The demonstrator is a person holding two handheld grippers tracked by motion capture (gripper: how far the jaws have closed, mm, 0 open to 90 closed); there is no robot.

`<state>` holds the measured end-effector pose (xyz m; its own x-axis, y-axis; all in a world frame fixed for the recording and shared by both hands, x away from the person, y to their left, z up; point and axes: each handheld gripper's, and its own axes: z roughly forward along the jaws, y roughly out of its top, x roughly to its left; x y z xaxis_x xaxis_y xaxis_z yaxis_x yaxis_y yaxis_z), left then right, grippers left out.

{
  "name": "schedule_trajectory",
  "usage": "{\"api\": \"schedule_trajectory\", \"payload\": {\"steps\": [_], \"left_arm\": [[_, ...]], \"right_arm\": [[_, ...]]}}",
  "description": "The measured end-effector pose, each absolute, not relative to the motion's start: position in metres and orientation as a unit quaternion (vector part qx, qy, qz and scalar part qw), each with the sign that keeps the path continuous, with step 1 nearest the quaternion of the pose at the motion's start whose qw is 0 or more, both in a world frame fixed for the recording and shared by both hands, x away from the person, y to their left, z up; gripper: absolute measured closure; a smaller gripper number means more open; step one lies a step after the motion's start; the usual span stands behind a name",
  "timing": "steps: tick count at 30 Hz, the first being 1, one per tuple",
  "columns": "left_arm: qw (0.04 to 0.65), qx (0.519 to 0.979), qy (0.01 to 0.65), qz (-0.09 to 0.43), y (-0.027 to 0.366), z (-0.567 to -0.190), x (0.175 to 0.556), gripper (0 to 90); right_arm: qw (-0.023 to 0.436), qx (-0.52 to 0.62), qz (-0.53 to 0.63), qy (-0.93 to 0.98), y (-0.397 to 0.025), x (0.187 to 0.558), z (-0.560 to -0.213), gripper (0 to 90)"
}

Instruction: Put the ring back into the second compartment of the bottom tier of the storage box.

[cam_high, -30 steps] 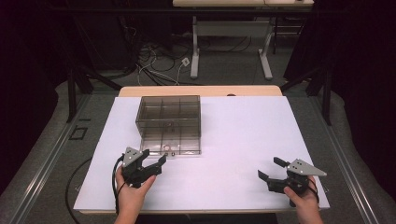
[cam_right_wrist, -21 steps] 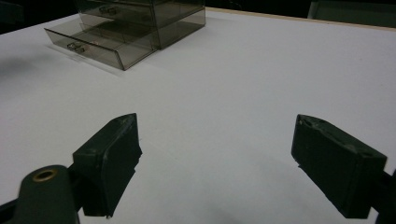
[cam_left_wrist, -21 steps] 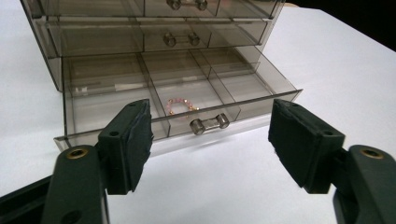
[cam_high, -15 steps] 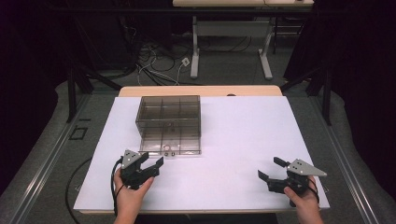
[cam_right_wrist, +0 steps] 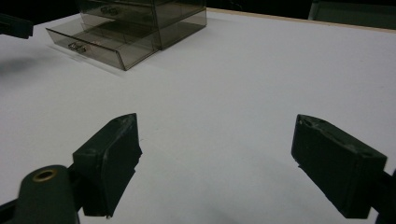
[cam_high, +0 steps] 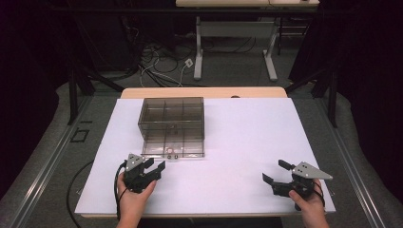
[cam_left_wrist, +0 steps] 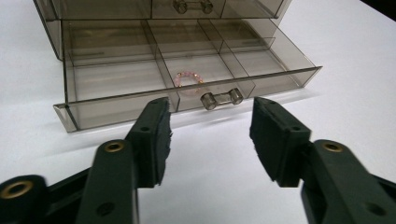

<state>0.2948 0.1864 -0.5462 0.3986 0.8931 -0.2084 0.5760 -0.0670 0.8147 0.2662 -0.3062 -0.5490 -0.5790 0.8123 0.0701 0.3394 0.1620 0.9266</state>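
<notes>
Nearest you, your left gripper point(cam_left_wrist: 210, 135) stands with its jaws well apart and nothing between them, just short of the pulled-out lower drawer point(cam_left_wrist: 187, 88) of the smoky clear plastic drawer box point(cam_high: 172, 124). Your right gripper point(cam_high: 285, 178) sits far off near the right front of the white table point(cam_high: 247, 142), its jaws spread wide too and holding nothing. Just beyond your left jaws is the small clear bar handle point(cam_left_wrist: 221, 99) on the drawer front; it is stiff and slick, and narrow enough that your pads could slide off it, so if you want to move the drawer, close squarely across the bar or push flat on the drawer front beside it. The whole box looks light and could skate on the smooth tabletop when you push, so go gently and be ready to steady it with your other gripper. Past the handle, in the middle front compartment of the open drawer, lies a small pink beaded ring point(cam_left_wrist: 189, 78), flat on the bottom, close to the drawer front. It looks very light, easily flicked and awkward to pinch; reach down over the drawer front and take it across its beads, closing slowly. Farther back, the upper drawer point(cam_left_wrist: 187, 7) sits closed.
</notes>
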Motion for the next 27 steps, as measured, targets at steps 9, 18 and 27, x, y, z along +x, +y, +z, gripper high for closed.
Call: {"api": "schedule_trajectory", "payload": {"steps": [9, 18, 27], "left_arm": [[0.417, 0.716, 0.531, 0.176, 0.1833, -0.5462, 0.2948, 65.2], [0.400, 0.719, 0.543, 0.166, 0.1816, -0.5490, 0.2973, 75.9], [0.391, 0.718, 0.553, 0.161, 0.1797, -0.5510, 0.3020, 84.6]], "right_arm": [[0.230, 0.396, 0.511, 0.727, -0.3059, 0.2662, -0.5490, 14.7], [0.231, 0.396, 0.512, 0.727, -0.3057, 0.2662, -0.5491, 14.7], [0.231, 0.394, 0.514, 0.727, -0.3052, 0.2664, -0.5492, 14.7]]}}
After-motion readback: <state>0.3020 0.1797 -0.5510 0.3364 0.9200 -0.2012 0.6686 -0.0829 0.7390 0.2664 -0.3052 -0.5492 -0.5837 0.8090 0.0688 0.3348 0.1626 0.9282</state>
